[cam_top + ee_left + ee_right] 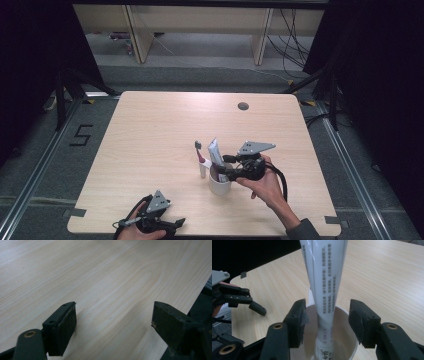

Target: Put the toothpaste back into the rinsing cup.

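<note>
Two tongs in use. Left tongs (176,221) sit at the worktop's (150,130) near edge, jaws wide apart, gripping nothing. Farther in, right tongs (327,320) hover at the white cup (352,350), jaws parted either side of the tube (325,277), no contact visible. Tube stands upright in the cup, mid-worktop. Just left of the cup, a toothbrush (198,150) stands upright.

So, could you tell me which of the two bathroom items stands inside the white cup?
The white toothpaste tube stands inside the white cup, between the open right gripper jaws. The toothbrush stands outside, beside the cup.
</note>
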